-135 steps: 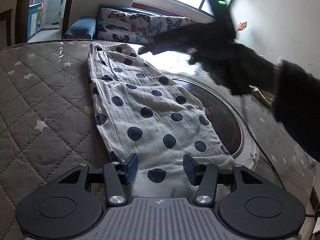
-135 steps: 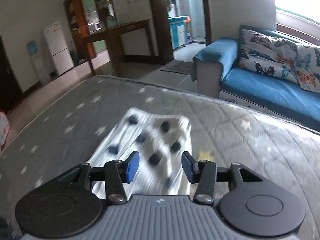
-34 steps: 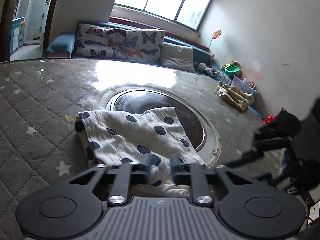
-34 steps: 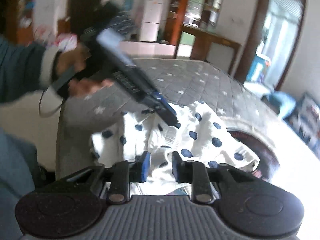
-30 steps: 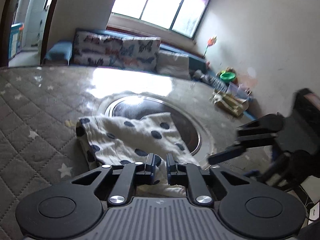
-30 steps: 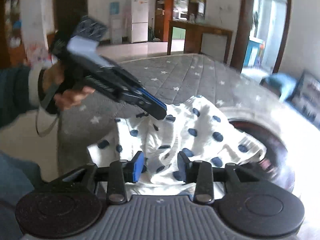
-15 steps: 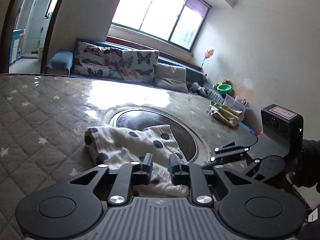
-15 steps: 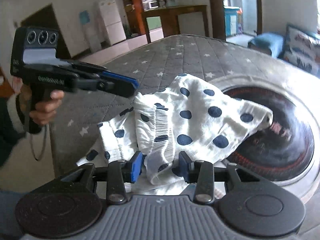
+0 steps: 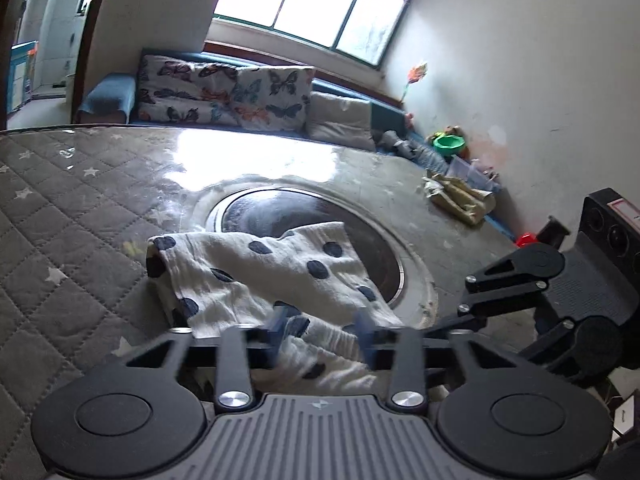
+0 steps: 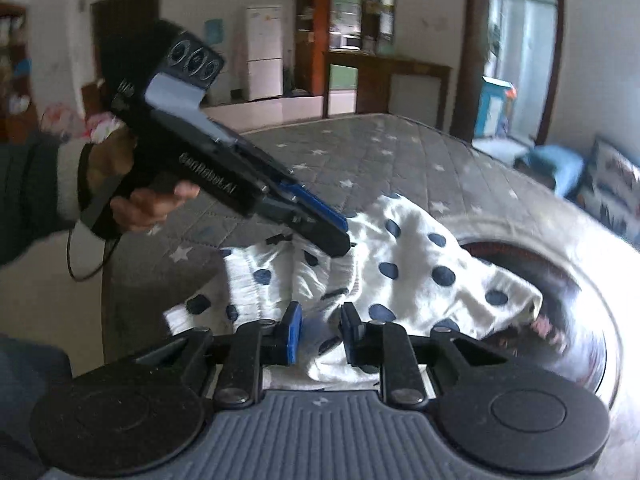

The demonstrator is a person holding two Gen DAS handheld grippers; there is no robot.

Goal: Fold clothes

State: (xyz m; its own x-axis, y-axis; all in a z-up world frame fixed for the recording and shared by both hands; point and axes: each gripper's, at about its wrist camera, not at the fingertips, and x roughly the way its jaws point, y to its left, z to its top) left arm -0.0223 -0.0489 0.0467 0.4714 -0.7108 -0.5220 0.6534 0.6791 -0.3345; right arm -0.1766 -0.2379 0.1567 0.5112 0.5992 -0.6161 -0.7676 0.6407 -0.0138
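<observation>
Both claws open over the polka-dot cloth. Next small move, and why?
Probably ease the left claw down and shut it on the near hem of the polka-dot cloth. Its jaws stand apart with the hem between them, gripping nothing. The cloth lies bunched, half over the dark round inset, so it likely needs pulling flat. The right claw also stands open over it.

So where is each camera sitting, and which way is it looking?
Left wrist: on the left gripper, looking over the spotted cloth toward the sofa and window; the right gripper shows at right.
Right wrist: on the right gripper, looking over the cloth toward the fridge and doorway; the left gripper and left hand show.
Shared: the cloth on the grey quilted table, seen from different sides.
</observation>
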